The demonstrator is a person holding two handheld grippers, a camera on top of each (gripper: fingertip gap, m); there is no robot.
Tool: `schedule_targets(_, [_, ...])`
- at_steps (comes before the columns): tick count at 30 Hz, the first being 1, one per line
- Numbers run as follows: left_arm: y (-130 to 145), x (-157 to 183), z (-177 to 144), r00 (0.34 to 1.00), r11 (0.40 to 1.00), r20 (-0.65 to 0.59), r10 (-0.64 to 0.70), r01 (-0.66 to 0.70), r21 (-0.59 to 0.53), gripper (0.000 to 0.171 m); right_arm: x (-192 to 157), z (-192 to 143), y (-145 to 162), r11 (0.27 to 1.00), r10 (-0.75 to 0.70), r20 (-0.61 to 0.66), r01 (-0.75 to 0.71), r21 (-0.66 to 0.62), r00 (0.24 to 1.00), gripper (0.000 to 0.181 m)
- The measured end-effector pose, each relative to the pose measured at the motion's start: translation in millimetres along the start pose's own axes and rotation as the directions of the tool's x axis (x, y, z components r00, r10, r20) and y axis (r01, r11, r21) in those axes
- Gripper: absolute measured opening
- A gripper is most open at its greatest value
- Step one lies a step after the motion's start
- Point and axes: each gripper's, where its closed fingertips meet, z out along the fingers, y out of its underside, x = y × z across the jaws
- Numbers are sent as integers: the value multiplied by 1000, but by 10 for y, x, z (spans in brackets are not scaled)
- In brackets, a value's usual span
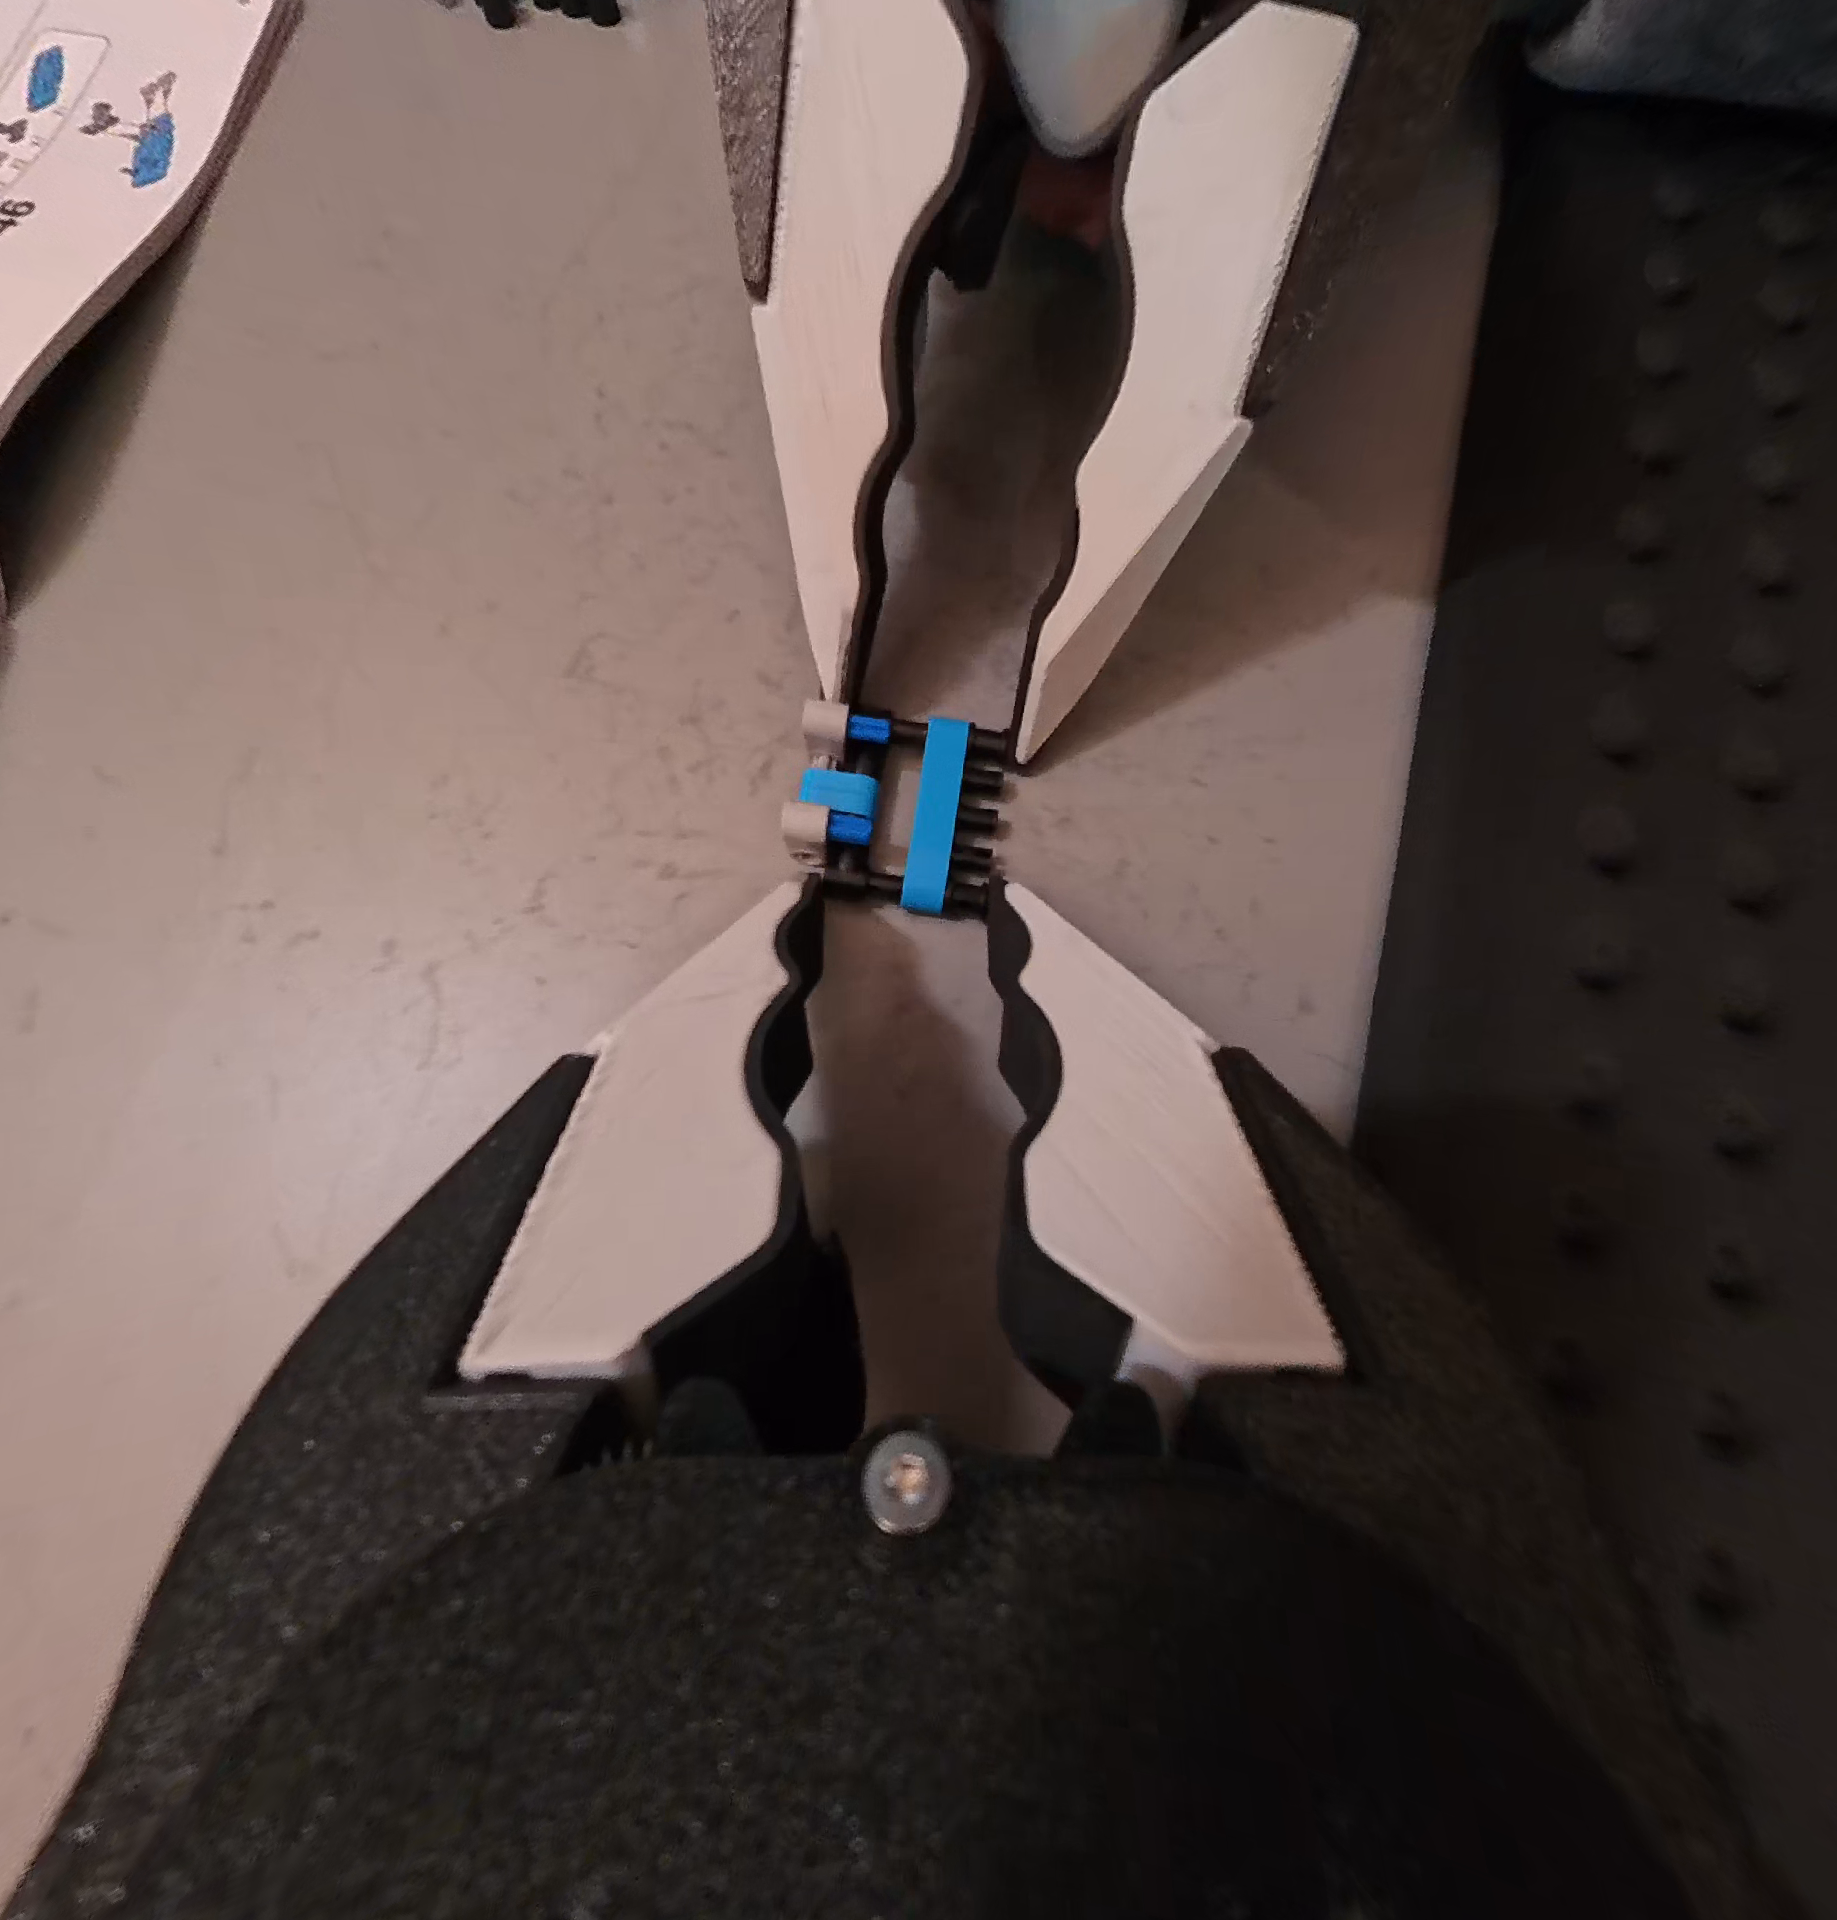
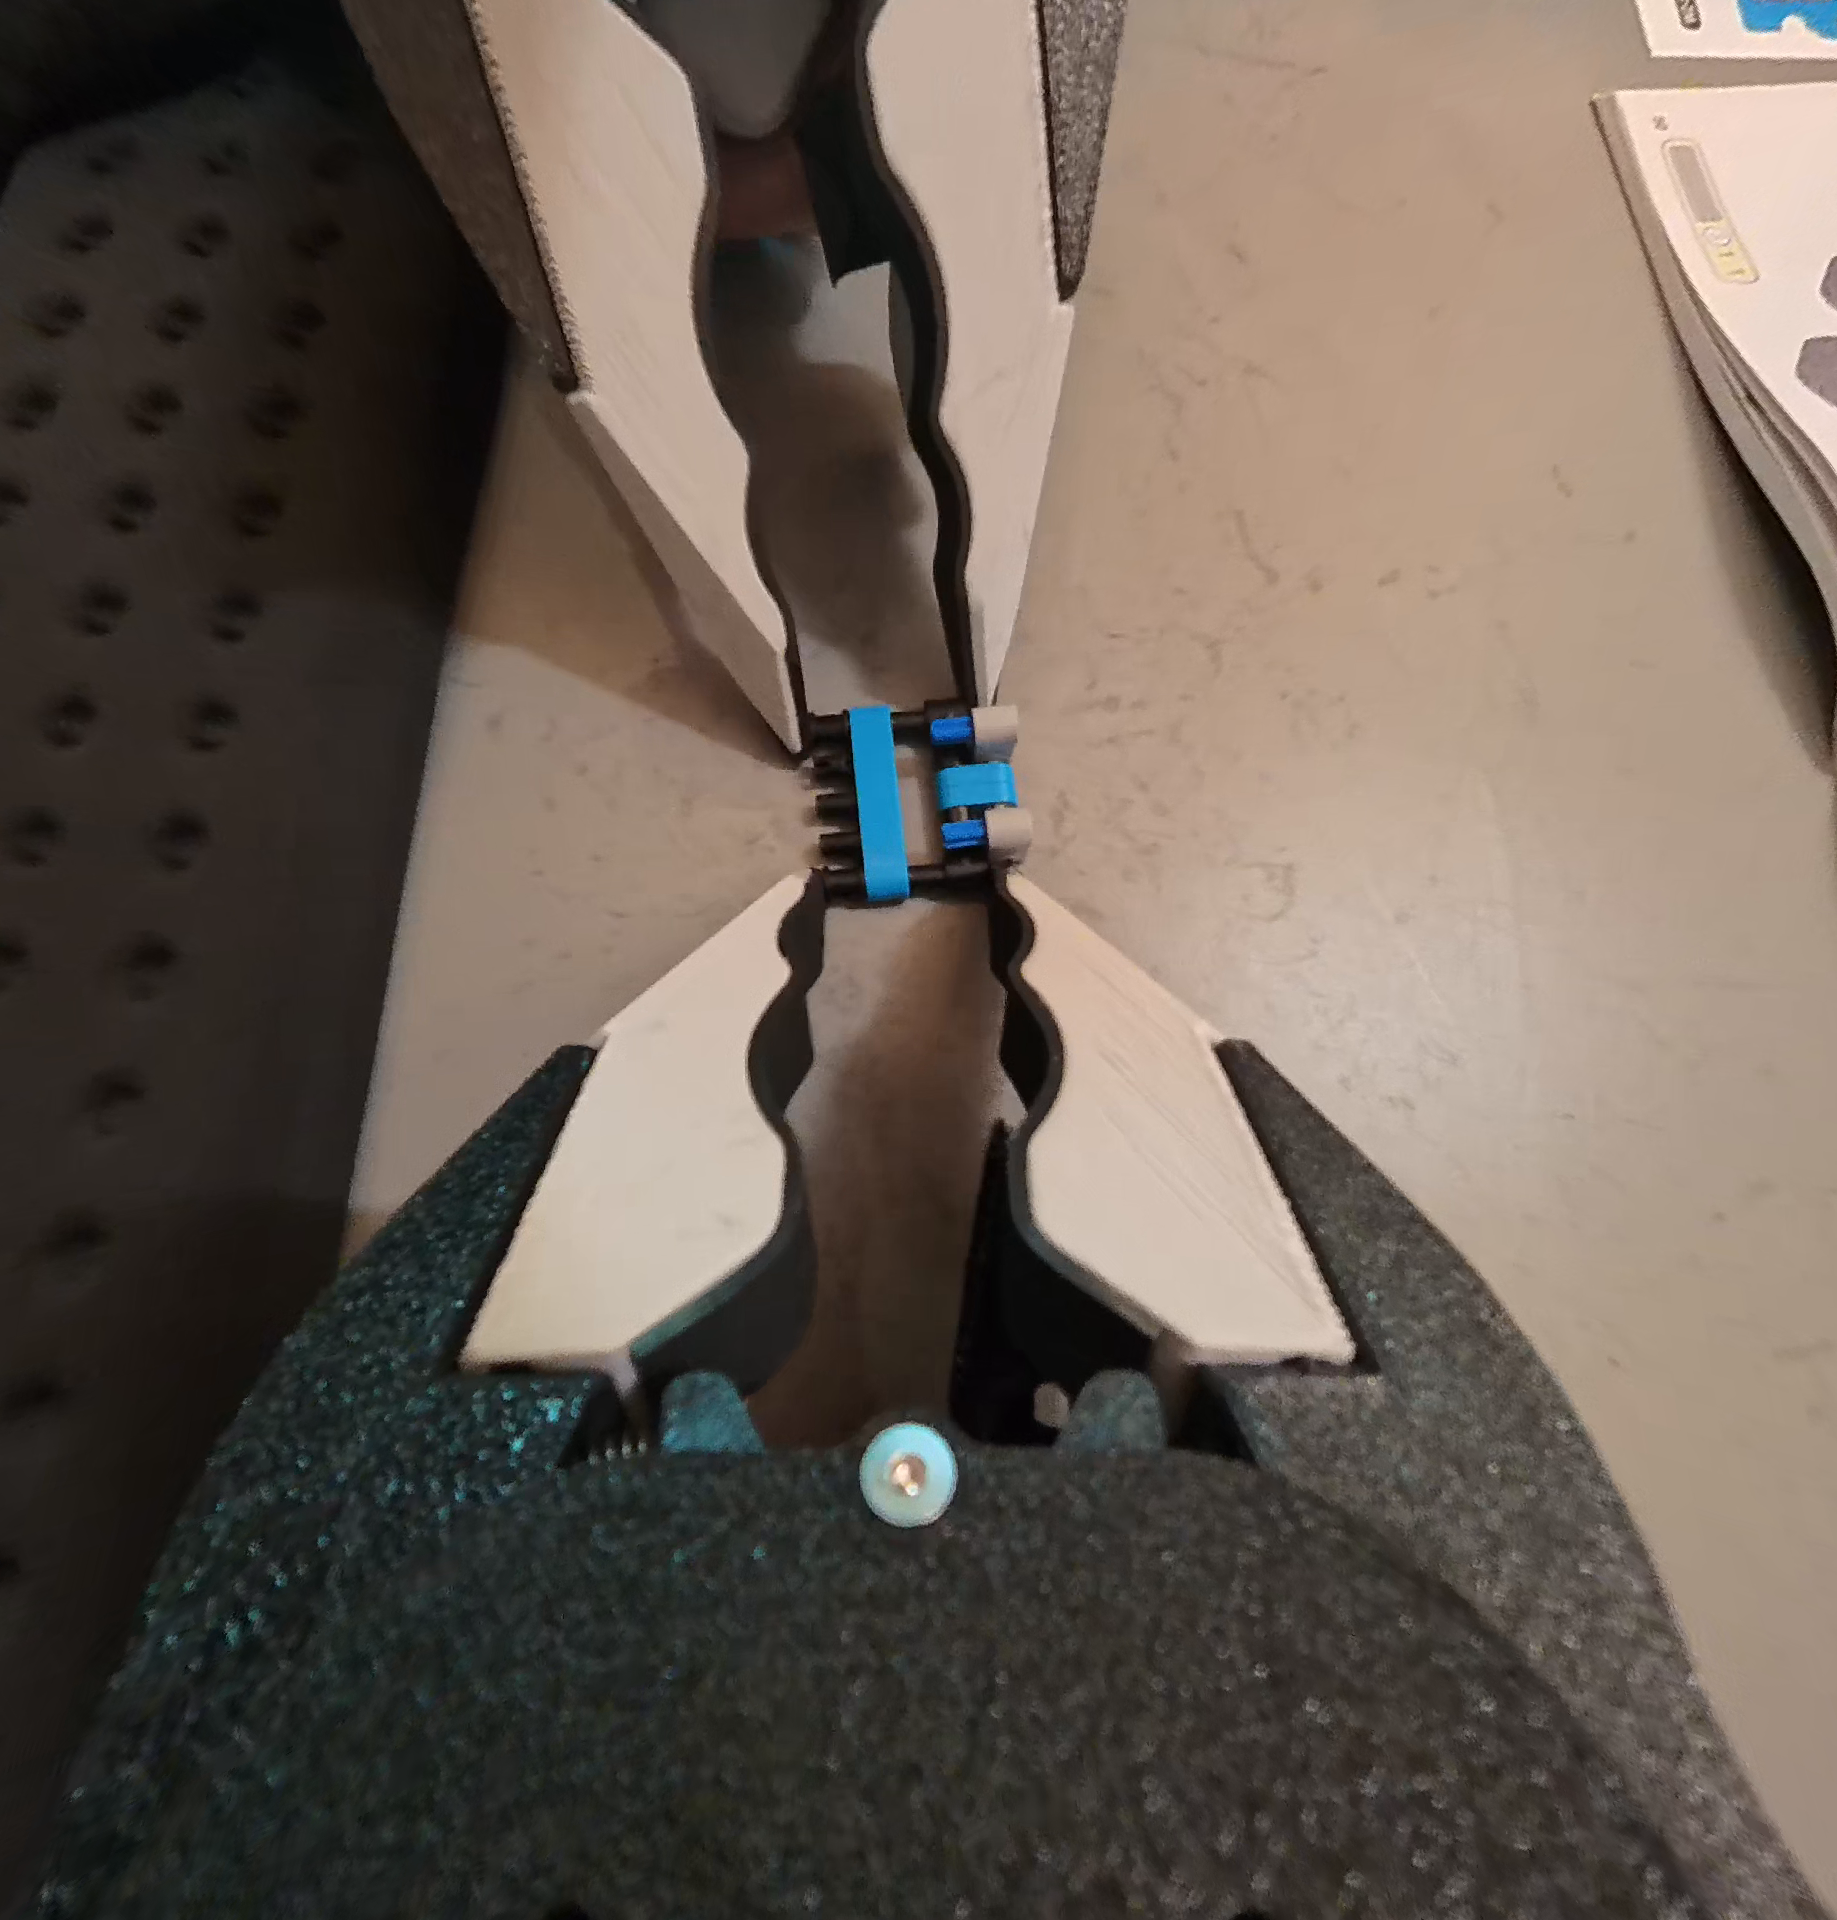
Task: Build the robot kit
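My left gripper (image 1: 903, 894) and my right gripper (image 2: 906, 896) meet tip to tip over the beige worktop (image 1: 426, 727), and both have their fingers (image 1: 685, 1174) clamped on the same small brick assembly (image 1: 906, 805), a black frame with a light blue beam, blue pins and grey connectors, each from its opposite end. Beside the assembly lies a dark studded mat (image 2: 166, 520), and on its other side, well apart, an open instruction booklet (image 2: 1766, 416) rests on the worktop.
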Motion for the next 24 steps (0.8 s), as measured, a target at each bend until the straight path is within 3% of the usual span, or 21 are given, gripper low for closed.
schedule_targets(19, [-11, 7, 10, 1000, 1000, 12, -11, 11, 6, 29, -8, 5, 2, 998, -58, 45, 58, -13, 997, 23])
schedule_targets(24, [-20, 11, 17, 999, 1000, 39, -10, 9, 10, 29, -1, 0, 3, 1000, -12, 69, 12, 7, 998, 25])
